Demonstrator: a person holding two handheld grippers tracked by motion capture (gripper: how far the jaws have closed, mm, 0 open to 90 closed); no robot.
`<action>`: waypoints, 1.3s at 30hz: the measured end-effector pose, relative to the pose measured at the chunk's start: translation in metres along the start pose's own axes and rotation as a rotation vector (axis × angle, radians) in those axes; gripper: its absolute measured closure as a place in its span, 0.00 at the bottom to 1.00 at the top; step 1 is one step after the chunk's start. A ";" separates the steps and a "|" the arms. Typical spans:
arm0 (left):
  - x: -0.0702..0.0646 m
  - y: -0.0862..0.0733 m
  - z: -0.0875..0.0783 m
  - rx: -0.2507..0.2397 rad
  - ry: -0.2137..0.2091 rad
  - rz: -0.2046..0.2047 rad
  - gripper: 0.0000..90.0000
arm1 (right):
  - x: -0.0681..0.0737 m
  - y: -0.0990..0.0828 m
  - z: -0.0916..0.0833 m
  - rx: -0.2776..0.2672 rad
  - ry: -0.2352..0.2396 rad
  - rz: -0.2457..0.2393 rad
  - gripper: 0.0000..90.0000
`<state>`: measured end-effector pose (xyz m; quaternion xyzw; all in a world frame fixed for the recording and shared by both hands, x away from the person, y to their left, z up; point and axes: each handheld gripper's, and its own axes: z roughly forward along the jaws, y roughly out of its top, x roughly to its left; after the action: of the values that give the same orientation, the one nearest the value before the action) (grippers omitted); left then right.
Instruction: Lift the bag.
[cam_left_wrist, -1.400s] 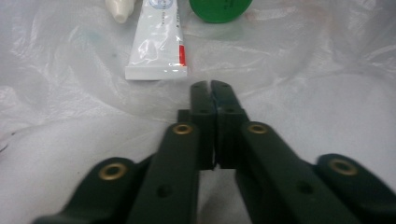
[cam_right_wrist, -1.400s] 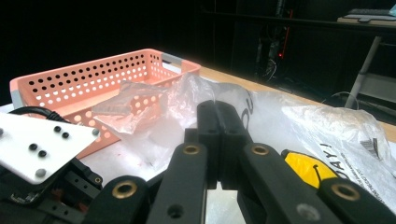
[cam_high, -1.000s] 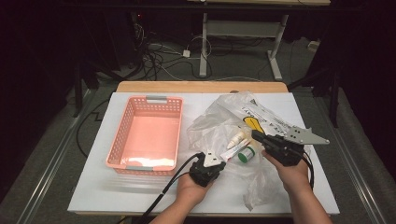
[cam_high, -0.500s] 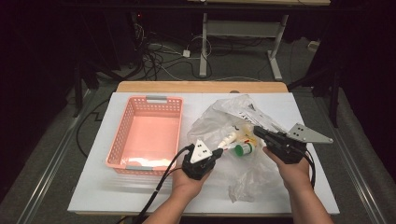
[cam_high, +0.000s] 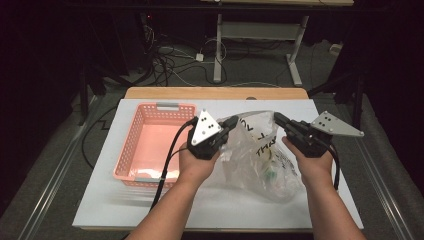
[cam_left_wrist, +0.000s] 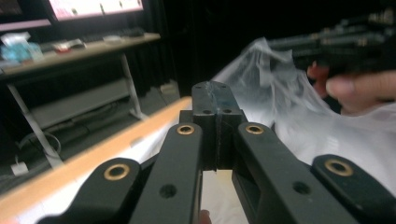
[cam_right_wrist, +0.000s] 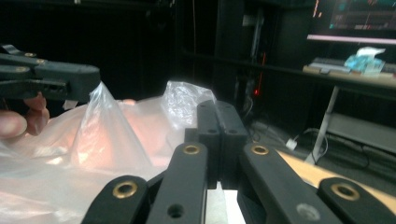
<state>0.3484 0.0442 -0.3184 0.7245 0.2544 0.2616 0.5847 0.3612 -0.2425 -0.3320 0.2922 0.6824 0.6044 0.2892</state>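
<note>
Currently both claws are clamped on the rim of the clear plastic bag (cam_high: 260, 160), one each side. Left claw (cam_high: 231, 123) pinches the left edge, right claw (cam_high: 278, 119) the right edge, jaws fully together on the film. Bag hangs between them above the white worktop (cam_high: 100, 210), its bottom resting on it, small items inside. Pink basket (cam_high: 131, 145) sits just left of the bag.
</note>
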 end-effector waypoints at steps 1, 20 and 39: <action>0.001 0.007 0.001 -0.012 0.006 0.002 0.99 | 0.000 0.005 0.001 -0.014 -0.003 0.004 1.00; 0.013 0.108 0.035 -0.174 0.090 0.079 0.99 | -0.023 0.087 0.004 -0.199 -0.123 0.005 1.00; 0.042 0.062 0.036 -0.037 0.105 -0.002 0.71 | -0.050 0.042 0.006 -0.063 -0.174 0.023 0.93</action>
<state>0.4076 0.0352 -0.2608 0.6986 0.2808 0.3033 0.5841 0.4003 -0.2717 -0.2891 0.3422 0.6319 0.6011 0.3497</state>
